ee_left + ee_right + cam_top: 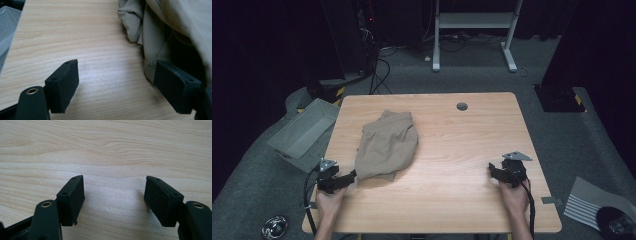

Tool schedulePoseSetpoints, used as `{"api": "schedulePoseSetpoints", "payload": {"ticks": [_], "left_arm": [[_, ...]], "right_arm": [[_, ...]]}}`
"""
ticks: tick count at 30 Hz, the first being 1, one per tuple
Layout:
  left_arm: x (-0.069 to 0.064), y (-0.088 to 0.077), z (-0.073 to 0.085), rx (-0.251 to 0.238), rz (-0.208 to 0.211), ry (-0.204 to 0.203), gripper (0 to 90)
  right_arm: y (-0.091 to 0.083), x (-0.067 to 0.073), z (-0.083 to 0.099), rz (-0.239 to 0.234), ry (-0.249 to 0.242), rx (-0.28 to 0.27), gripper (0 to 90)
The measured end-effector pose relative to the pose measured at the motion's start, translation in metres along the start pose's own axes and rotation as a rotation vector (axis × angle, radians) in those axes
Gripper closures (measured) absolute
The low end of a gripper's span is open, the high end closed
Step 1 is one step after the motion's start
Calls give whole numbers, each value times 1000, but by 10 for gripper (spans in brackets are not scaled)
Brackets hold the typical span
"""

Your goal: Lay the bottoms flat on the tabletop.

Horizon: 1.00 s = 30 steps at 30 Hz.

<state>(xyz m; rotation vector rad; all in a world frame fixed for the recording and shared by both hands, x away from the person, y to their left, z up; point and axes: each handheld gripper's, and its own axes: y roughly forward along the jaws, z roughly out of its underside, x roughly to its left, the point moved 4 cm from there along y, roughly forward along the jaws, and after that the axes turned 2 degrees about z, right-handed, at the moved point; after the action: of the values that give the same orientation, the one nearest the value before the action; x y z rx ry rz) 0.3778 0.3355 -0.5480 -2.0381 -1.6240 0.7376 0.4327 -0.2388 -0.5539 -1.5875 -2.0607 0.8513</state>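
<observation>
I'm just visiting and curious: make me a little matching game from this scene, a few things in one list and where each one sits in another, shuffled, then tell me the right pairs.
Things:
1. khaki garment
2. grey bin
3. left gripper
4. right gripper

Places or states:
A. on the floor, off the table's left edge
B. open over bare wood at the right side of the table
C. crumpled on the table, left of centre
D. open at the near corner of the cloth

Pairs: 1-C, 2-A, 3-D, 4-B
</observation>
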Motion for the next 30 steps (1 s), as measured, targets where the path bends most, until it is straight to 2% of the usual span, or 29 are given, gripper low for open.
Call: {"api": "schedulePoseSetpoints", "payload": {"ticks": [3,7,14,16,23,27,30], "left_arm": [[3,-4,-4,-12,11,-16,208],[4,-9,-10,-20,4,-12,211],[6,-13,-17,-40,30,-31,224],[6,-14,-19,-51,30,-25,230],[3,-19,-30,-88,89,-33,254],[-1,-21,-37,-92,77,-12,253],[-4,-21,-42,-92,87,-1,250]], "right_arm": [[0,0,0,0,-3,-1,325],[0,0,0,-3,-4,0,324],[0,0,0,-4,-5,0,322],[0,0,0,-3,-5,0,322],[0,0,0,-3,-5,0,322],[0,0,0,-4,-4,0,321],[0,1,0,-3,-2,1,321]]}}
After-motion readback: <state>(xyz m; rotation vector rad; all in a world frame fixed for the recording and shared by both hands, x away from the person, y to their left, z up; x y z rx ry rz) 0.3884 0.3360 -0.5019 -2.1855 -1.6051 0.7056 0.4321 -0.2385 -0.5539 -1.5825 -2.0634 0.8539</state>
